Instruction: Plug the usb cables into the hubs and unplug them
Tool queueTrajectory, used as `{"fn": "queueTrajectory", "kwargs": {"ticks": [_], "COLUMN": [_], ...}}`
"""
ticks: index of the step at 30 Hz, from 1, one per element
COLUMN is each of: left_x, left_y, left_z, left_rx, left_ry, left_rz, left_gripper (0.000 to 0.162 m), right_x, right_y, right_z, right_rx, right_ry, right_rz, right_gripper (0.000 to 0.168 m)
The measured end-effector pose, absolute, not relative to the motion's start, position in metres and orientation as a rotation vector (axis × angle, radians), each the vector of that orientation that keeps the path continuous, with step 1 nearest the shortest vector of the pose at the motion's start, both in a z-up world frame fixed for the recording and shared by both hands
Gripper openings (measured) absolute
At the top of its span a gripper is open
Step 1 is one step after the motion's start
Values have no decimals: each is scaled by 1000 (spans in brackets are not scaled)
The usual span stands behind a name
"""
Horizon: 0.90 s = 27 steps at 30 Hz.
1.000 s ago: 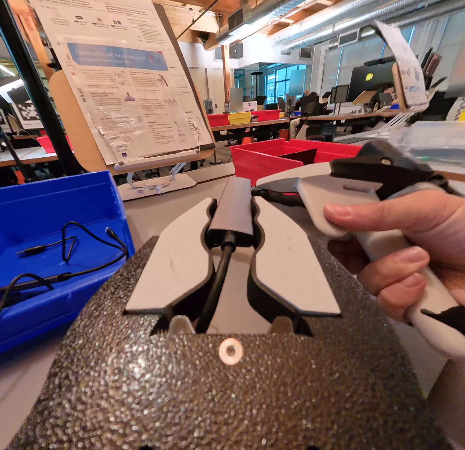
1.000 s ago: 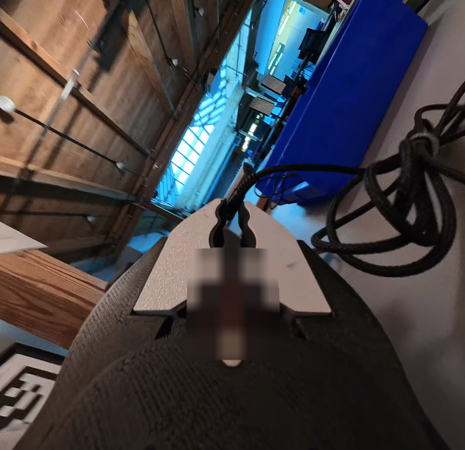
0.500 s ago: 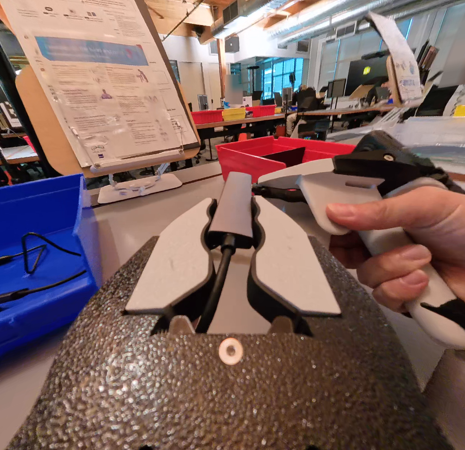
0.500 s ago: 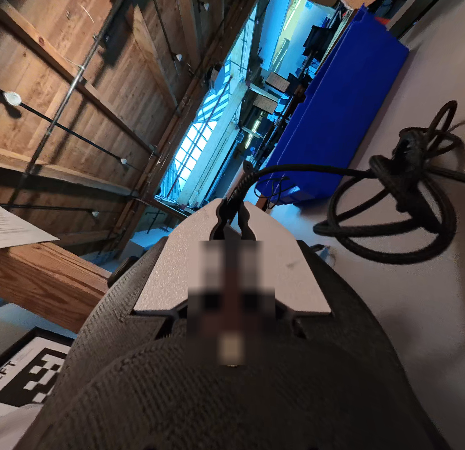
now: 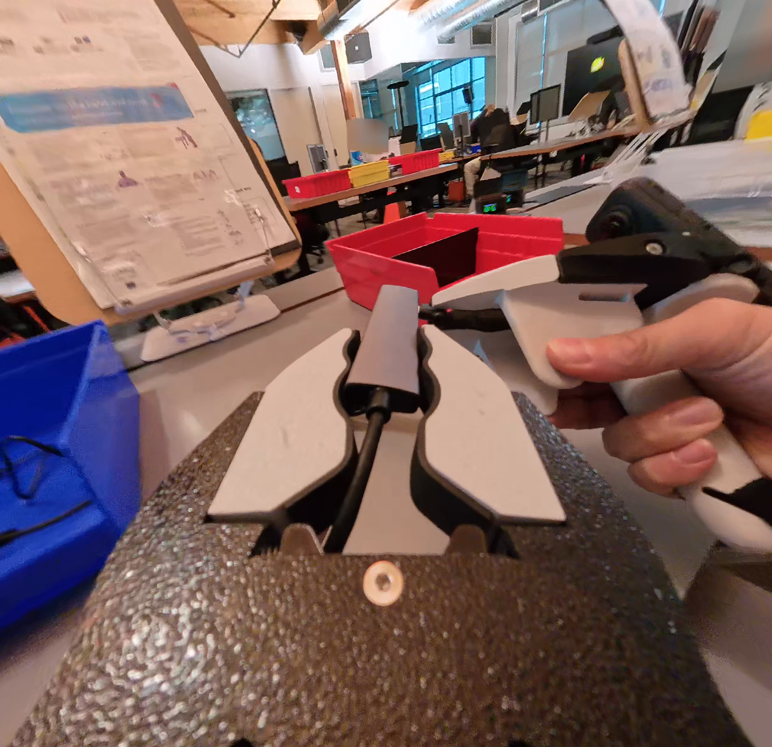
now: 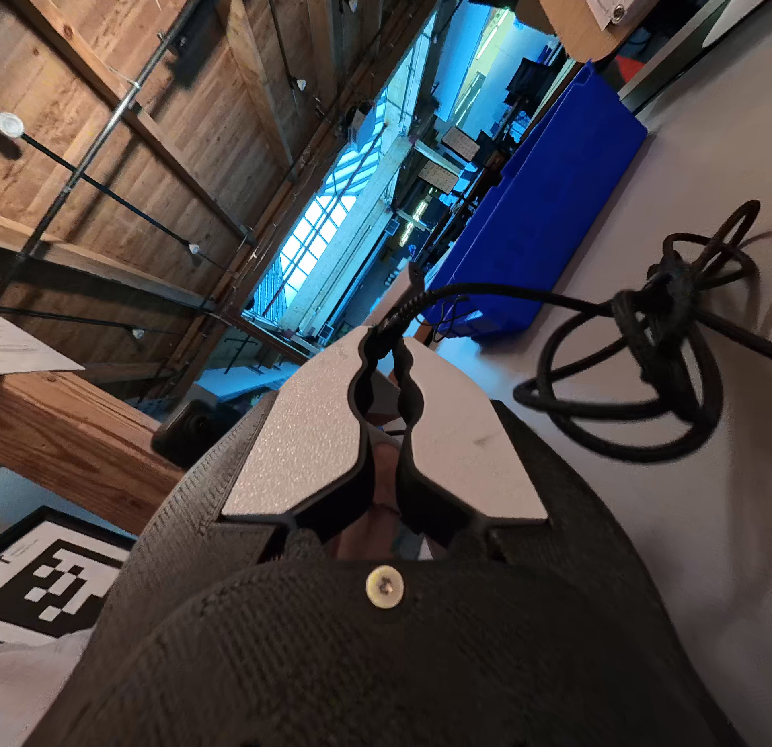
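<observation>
My left gripper (image 5: 386, 333) is shut on a grey USB hub (image 5: 392, 309) that points forward, and the hub's own black lead (image 5: 367, 447) runs back between the fingers. My right gripper (image 5: 438, 309), held by a hand (image 5: 689, 384), comes in from the right. It is shut on the plug end of a black braided USB cable (image 5: 463, 320), which meets the hub's right side; I cannot see the joint itself. In the right wrist view the right gripper (image 6: 386, 339) pinches that cable (image 6: 417, 299), and the rest lies in a tied coil (image 6: 651, 351) on the table.
A blue bin (image 5: 62, 414) holding thin black cables stands at the left and also shows in the right wrist view (image 6: 543, 226). A red bin (image 5: 376, 263) stands just beyond the hub. A sheet on a stand (image 5: 125, 163) is at the back left of the grey table (image 5: 200, 384). My hands' fingertips stand some 5 cm from each other.
Both grippers keep their grips. The left wrist view has swung right, so the blue bin and stand have slid left. In the right wrist view the cable coil has shifted up and right.
</observation>
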<state>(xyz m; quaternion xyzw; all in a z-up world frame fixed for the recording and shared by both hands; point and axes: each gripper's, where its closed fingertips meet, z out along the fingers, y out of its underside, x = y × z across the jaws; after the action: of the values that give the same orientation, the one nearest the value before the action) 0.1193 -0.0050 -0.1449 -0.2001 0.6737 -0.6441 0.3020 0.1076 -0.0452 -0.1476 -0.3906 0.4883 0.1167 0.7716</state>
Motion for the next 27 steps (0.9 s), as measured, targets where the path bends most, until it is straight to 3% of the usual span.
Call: {"fn": "queueTrajectory", "kwargs": {"ticks": [5, 11, 13, 20, 25, 27], "left_x": [177, 152, 147, 129, 125, 125], "left_y": [89, 76, 63, 30, 23, 22], "left_z": [-140, -108, -115, -131, -133, -135], "left_rx": [-977, -631, -615, -567, -566, -574], "left_ry": [1564, 1584, 1602, 1641, 1646, 1656], "left_rz": [-1638, -1715, -1681, -1719, -1751, -1755], "left_gripper": [25, 25, 25, 24, 25, 25], "right_x": [103, 93, 88, 117, 127, 132], "right_y": [-77, -55, -26, -2, 5, 2], "right_z": [-153, -147, -139, -134, -137, -138], "right_rx": [-843, -775, -794, -747, -684, -645], "right_ry": [1092, 1053, 1021, 1098, 1090, 1098], "right_rz": [161, 427, 487, 476, 534, 494], "right_gripper": [1, 1, 25, 42, 14, 11]}}
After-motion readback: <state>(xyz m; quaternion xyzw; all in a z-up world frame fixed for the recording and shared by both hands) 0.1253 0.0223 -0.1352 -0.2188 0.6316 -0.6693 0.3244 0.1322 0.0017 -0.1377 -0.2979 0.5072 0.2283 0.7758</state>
